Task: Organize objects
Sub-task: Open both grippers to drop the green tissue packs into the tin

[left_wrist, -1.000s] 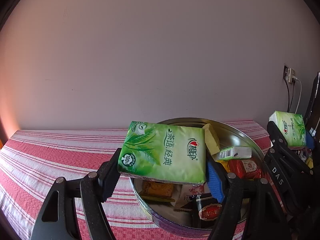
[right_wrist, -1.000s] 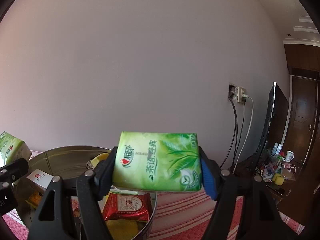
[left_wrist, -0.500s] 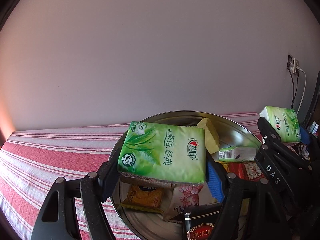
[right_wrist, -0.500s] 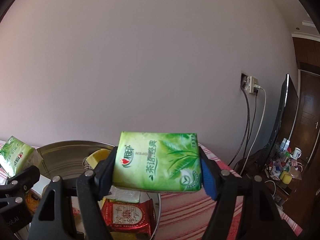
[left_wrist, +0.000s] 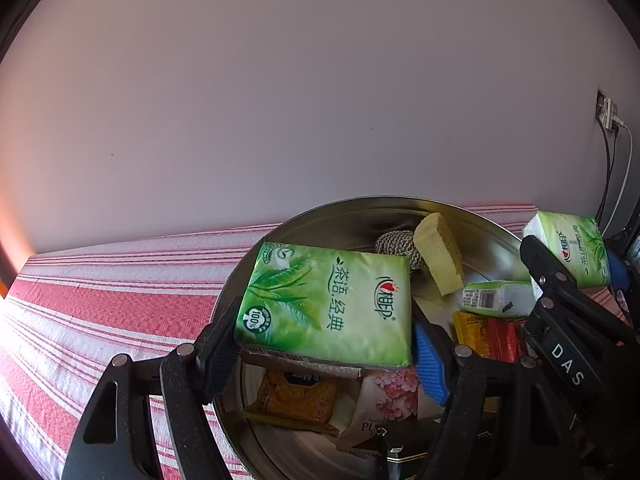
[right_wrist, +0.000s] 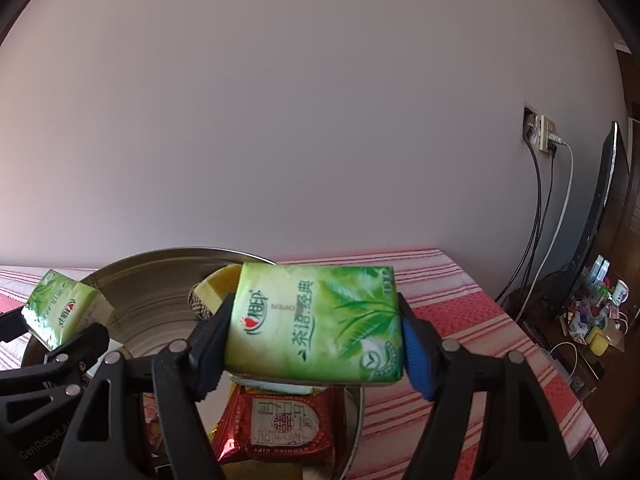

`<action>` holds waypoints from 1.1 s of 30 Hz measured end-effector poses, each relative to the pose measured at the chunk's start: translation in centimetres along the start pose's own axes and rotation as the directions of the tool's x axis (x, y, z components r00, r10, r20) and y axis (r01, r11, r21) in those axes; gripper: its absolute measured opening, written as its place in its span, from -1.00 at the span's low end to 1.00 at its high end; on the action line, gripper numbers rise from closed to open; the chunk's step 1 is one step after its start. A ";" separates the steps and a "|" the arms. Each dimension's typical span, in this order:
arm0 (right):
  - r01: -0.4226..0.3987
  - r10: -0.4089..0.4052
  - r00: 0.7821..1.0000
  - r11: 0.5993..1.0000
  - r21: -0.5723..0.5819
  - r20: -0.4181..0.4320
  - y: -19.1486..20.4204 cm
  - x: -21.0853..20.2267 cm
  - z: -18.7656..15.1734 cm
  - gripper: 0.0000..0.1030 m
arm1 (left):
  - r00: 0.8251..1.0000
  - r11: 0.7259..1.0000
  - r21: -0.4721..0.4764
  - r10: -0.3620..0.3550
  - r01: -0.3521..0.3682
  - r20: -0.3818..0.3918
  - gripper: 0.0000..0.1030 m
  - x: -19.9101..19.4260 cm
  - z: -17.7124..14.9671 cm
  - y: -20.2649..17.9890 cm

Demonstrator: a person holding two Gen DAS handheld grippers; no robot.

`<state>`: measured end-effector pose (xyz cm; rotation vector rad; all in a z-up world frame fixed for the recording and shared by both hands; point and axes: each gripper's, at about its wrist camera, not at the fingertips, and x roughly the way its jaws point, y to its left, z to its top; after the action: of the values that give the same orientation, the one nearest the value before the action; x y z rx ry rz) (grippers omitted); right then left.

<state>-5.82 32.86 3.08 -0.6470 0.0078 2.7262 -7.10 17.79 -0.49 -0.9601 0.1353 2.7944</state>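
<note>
While we hold both green tissue packs over the metal basin [left_wrist: 352, 216] — left gripper [left_wrist: 326, 344] pinching one pack [left_wrist: 326, 304], right gripper [right_wrist: 314, 344] pinching another pack [right_wrist: 316, 320] — risk: dropping carelessly, they'd pile on the snacks & slide out.

We see a table under a red-and-white striped cloth [left_wrist: 120, 304] against the wall; a round metal basin [left_wrist: 360, 216] rests on it, just beyond our claws.
</note>
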 end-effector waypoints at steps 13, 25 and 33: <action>-0.112 0.118 0.989 0.991 0.071 -0.084 -0.5 0.6 0.2 0.44 | 1.000 1.000 0.021 -0.006 0.006 -0.022 0.48 0.9 0.2 -0.9; -0.199 0.215 0.971 0.969 0.146 -0.102 -1.0 1.0 0.2 0.72 | 1.000 0.999 0.035 -0.013 0.014 -0.014 0.66 1.2 0.5 -1.8; -0.250 0.253 0.967 0.949 0.194 0.007 -1.6 -0.8 0.3 1.00 | 0.998 0.997 0.058 -0.049 0.047 0.042 0.95 -0.3 0.2 -0.1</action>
<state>-4.78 34.16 3.83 -0.6527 0.3815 2.9112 -6.99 17.91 -0.13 -0.8773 0.1826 2.7495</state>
